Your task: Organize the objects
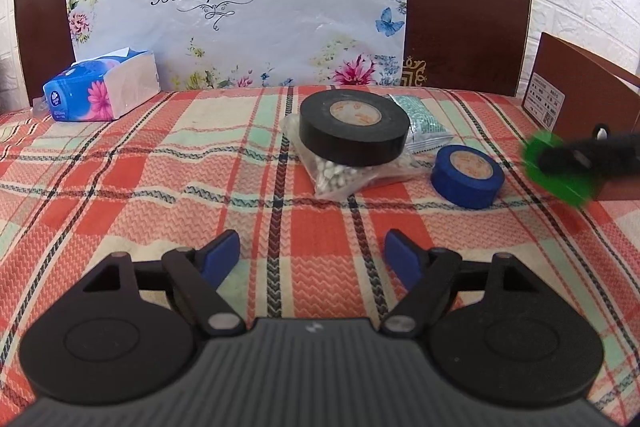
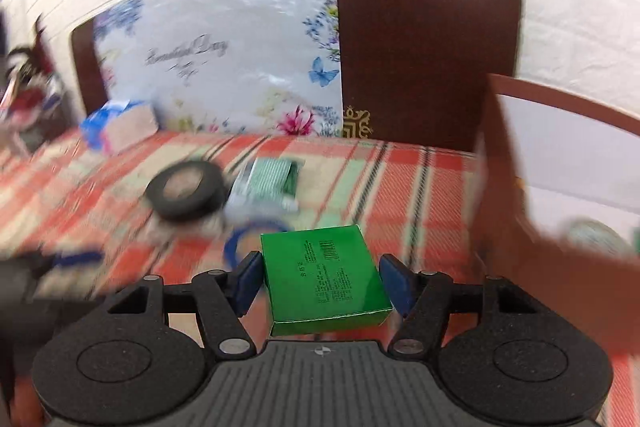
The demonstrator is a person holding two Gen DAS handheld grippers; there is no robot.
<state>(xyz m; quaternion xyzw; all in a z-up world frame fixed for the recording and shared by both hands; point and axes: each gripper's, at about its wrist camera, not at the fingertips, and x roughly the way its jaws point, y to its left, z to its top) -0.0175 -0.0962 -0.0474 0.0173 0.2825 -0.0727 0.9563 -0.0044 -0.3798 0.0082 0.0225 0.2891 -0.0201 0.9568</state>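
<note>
We are gripping a green box between the blue pads of our right gripper, carrying it above the plaid tablecloth beside the open brown box. Our left gripper is hanging released, fingers apart with nothing between them. Ahead of it, a black tape roll is lying on a bag of white beads, with a blue tape roll just beside.

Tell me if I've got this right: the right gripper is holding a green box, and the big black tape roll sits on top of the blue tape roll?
Not quite. The right gripper does hold the green box, but the left wrist view shows the black tape roll resting on a bag of white beads; the blue tape roll lies apart.
</note>
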